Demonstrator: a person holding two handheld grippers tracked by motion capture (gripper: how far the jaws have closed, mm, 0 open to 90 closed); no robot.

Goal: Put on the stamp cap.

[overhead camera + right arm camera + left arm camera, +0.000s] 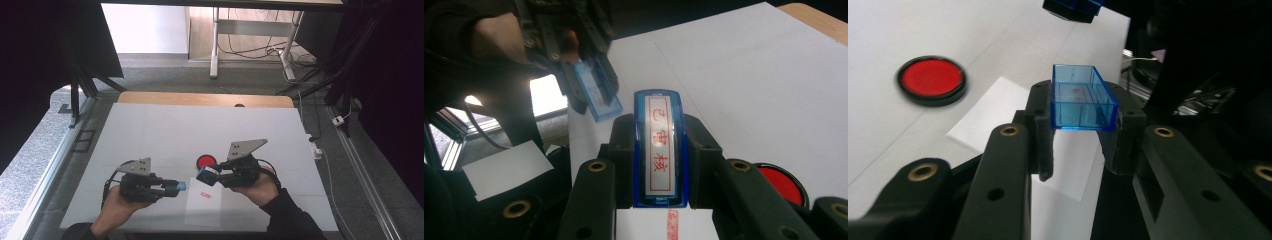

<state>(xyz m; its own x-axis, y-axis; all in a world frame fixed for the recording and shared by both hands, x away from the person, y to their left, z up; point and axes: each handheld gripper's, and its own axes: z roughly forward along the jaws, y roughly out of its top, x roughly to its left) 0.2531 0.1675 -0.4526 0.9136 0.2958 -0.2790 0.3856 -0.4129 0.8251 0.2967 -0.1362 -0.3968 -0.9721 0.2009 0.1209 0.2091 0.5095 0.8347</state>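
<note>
My left gripper (176, 187) is shut on a clear blue cap (180, 186), held level above the table's near side. In the left gripper view the cap (1080, 97) sits open side up between the jaws of that gripper (1080, 125). My right gripper (211, 175) is shut on a dark blue stamp (206, 175), just right of the cap and apart from it. The right gripper view shows the stamp (659, 145) with a white label bearing red characters, gripped by the right gripper (659, 160). The left gripper's cap (593, 97) hangs beyond it.
A round red ink pad (205, 161) in a black case lies on the white table sheet (200, 130), just behind the grippers. A white paper slip (204, 205) with a red stamp imprint (204, 195) lies below them near the front edge. Bare wood (200, 98) shows at the far edge.
</note>
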